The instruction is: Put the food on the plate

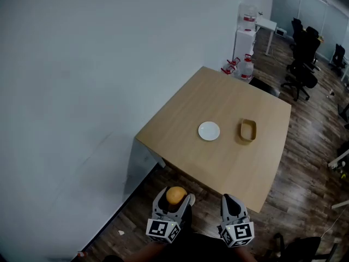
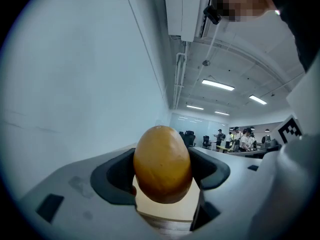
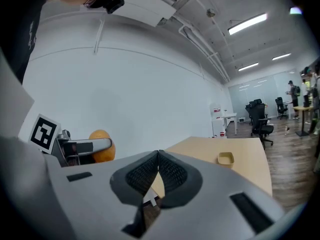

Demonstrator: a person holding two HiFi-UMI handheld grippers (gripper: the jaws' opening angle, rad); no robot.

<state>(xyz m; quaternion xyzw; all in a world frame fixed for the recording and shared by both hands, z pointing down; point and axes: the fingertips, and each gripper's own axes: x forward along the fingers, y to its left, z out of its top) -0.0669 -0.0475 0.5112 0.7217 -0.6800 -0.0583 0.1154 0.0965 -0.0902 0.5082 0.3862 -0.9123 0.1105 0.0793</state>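
An orange-brown bun-like piece of food (image 1: 175, 195) (image 2: 162, 164) sits clamped between the jaws of my left gripper (image 1: 176, 197) (image 2: 162, 171), held low at the near edge of the head view, off the table. The same food (image 3: 100, 145) shows beside the left gripper in the right gripper view. My right gripper (image 1: 231, 203) (image 3: 159, 166) is next to it, jaws pressed together with nothing between them. A small white plate (image 1: 209, 131) lies empty near the middle of the wooden table (image 1: 180, 124), well ahead of both grippers.
A shallow yellow tray (image 1: 248, 130) (image 3: 226, 158) rests right of the plate. A white wall runs along the table's left side. Water jugs (image 1: 246, 67) and a white cabinet (image 1: 245, 41) stand beyond the far corner; office chairs (image 1: 301, 70) at the far right on wood flooring.
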